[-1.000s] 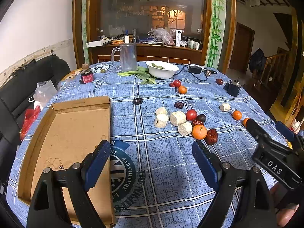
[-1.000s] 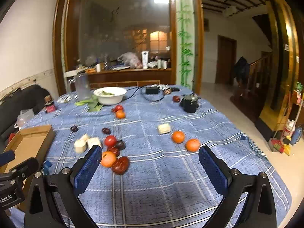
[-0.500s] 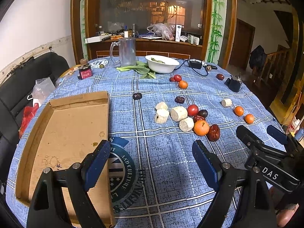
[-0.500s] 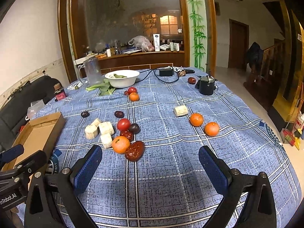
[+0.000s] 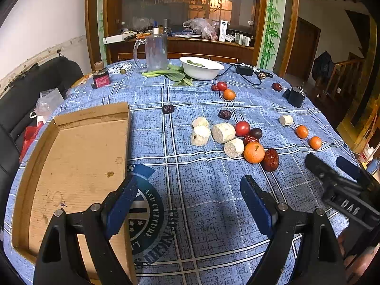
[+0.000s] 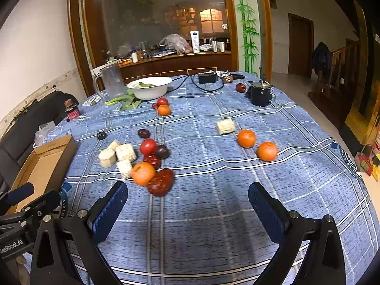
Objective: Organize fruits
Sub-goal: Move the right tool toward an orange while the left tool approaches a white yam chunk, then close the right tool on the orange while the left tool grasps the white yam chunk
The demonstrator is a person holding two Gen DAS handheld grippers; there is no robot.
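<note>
Blue-checked table (image 5: pixel 204 190): I've lowered both empty, released hand-held grippers (image 5: pixel 187 204) (image 6: pixel 187 206) toward fruit cluster (image 6: pixel 152 166) at eleven o'clock; no grasp yet.

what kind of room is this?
Probably a home dining room: a round table under a blue plaid tablecloth, a cluttered wooden counter behind it, and a wooden staircase railing at right.

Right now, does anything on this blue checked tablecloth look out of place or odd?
Yes. The fruit lies loose on the blue checked tablecloth while the shallow brown cardboard tray sits empty. Green leafy stalks lie bare on the cloth beside the white bowl, and a black cable snakes across the far side.
</note>
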